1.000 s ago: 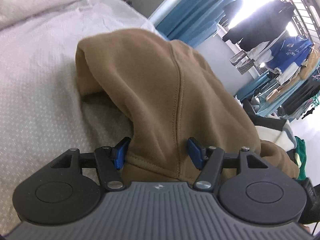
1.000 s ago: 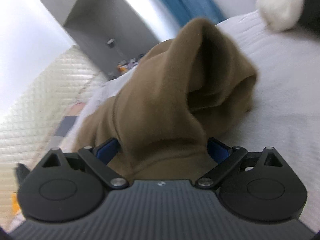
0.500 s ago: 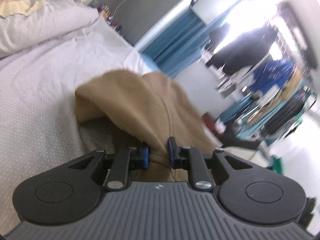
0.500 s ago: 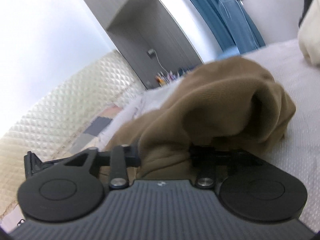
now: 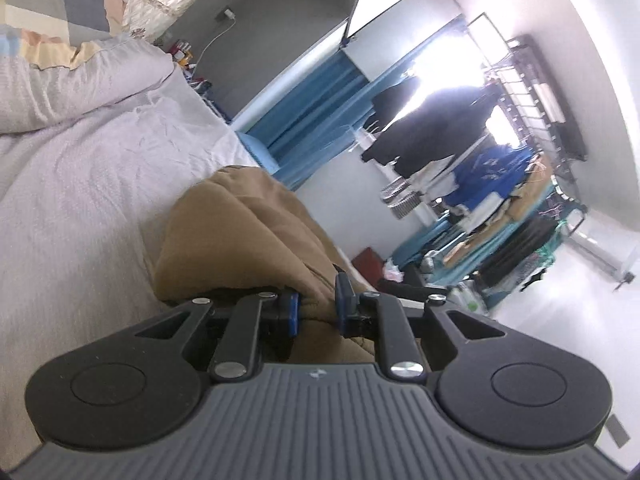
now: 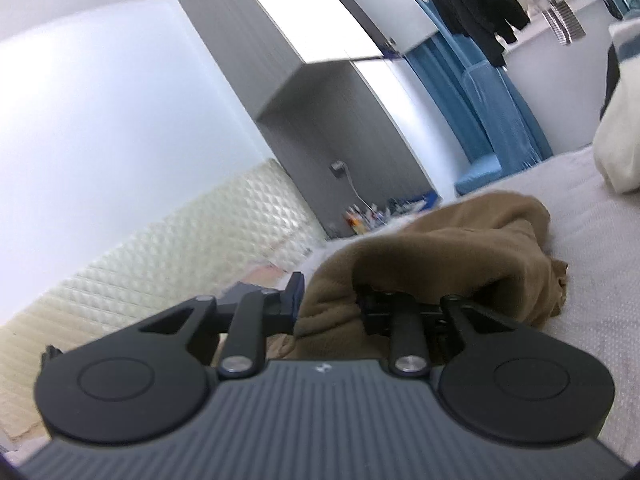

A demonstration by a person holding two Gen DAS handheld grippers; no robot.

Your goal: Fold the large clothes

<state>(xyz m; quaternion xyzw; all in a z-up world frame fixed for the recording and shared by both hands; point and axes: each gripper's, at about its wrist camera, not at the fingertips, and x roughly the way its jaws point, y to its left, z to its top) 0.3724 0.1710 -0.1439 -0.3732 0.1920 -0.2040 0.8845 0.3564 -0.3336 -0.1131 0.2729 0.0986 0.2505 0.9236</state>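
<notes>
1. Holding a bunched edge of the brown sweatshirt [image 5: 236,236], the left hand-held gripper [image 5: 316,310] has its blue pads drawn close with a fold of cloth pinched between them.
2. The right hand-held gripper [image 6: 328,300] is likewise nearly closed, a thick roll of the same sweatshirt [image 6: 452,252] gripped between its fingers.
3. Ahead of both grippers the rest of the sweatshirt lies in a loose heap on the bed [image 5: 72,208], touching the cover just beyond the fingers.
4. It looks like thick, soft fleece: limp, fairly light, not slippery or fragile. I judge it will sag and drag rather than keep a shape.
5. Best hold, in my view, is on a seamed edge such as a hem or cuff band, where the cloth is doubled and will not creep out of the pads.
6. Crumpled as it is, no clear long axis shows; the mound runs roughly forward from each gripper. Which end is the neck or the hem I cannot tell.
</notes>
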